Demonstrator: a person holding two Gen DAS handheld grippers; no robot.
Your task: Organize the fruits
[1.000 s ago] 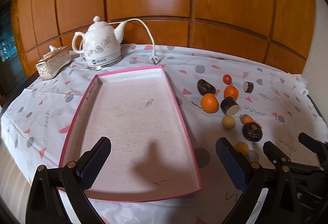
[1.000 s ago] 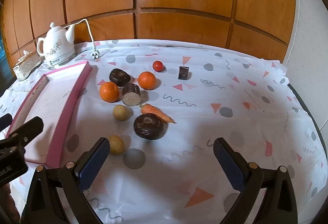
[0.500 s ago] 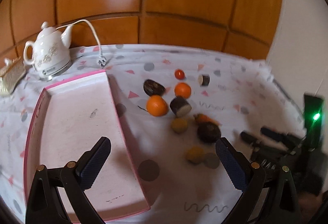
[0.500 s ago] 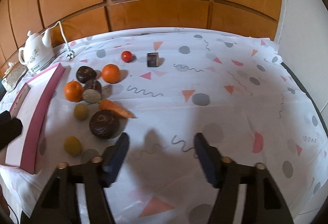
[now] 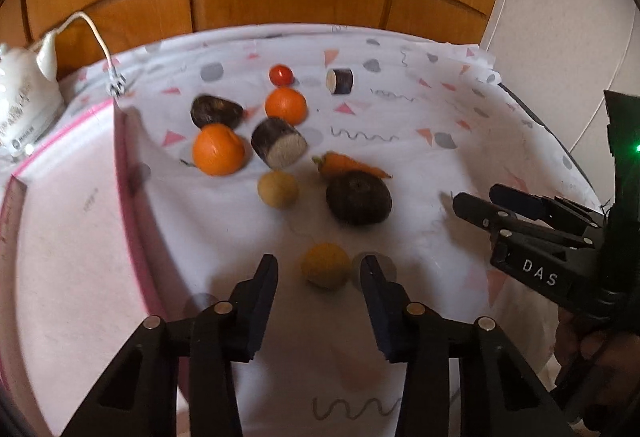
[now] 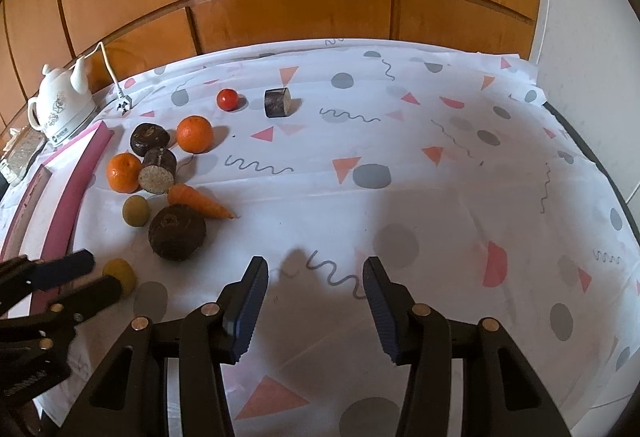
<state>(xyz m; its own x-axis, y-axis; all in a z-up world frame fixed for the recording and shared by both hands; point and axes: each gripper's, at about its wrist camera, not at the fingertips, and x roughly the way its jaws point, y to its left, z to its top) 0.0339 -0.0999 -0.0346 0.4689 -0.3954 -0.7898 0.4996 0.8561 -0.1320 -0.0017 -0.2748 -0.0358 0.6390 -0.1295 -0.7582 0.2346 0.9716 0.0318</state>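
Between my left gripper's closing jaws sits a round yellow fruit, untouched — dark beet beyond; right gripper narrowing, empty.

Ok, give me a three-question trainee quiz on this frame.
1. True or false: the pink tray already holds fruit.
2. How many oranges lie on the tablecloth?
3. What sits at the left gripper's fingertips? A carrot, B small yellow fruit, C cherry tomato.
Key: 1 false. 2 two. 3 B; the closing jaws bracket it, pads not yet touching.
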